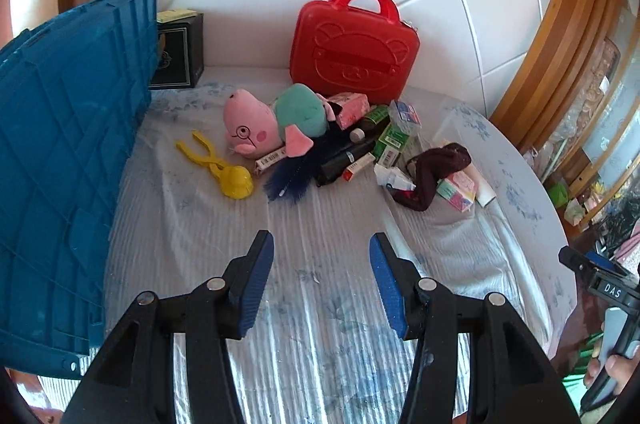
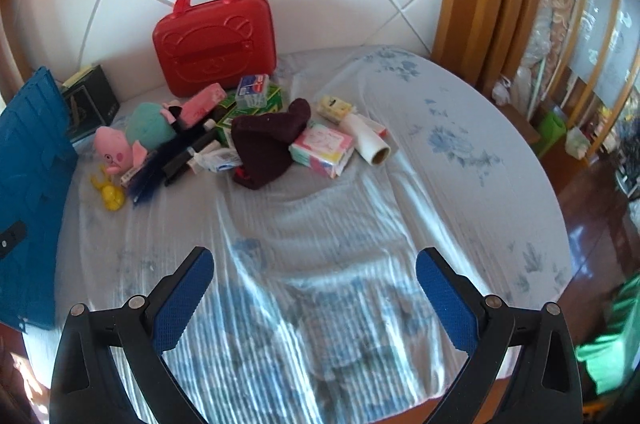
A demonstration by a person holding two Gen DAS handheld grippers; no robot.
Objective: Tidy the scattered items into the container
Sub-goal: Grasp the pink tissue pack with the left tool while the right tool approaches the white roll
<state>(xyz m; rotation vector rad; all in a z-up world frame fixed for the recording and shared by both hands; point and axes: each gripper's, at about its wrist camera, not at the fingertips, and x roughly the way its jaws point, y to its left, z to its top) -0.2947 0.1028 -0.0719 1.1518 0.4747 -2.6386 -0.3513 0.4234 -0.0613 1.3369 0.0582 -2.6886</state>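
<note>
Both tongs, left [image 1: 321,250] and right [image 2: 315,266], hang spread and empty; that mid-frame pile [image 1: 360,143] looks tangled, so grabbing the maroon cloth [image 2: 266,147] could drag boxes off the bed [image 2: 360,224].

Both grippers open and held free

The left gripper [image 1: 321,244] pointed toward 12 o'clock, its blue pads [image 1: 256,280] spread apart with nothing between them. The right gripper [image 2: 315,260] also pointed to 12 o'clock, its fingers [image 2: 182,304] spread even wider and empty. In the left view, the right gripper's hand [image 1: 612,368] appeared at 4 o'clock.
</note>
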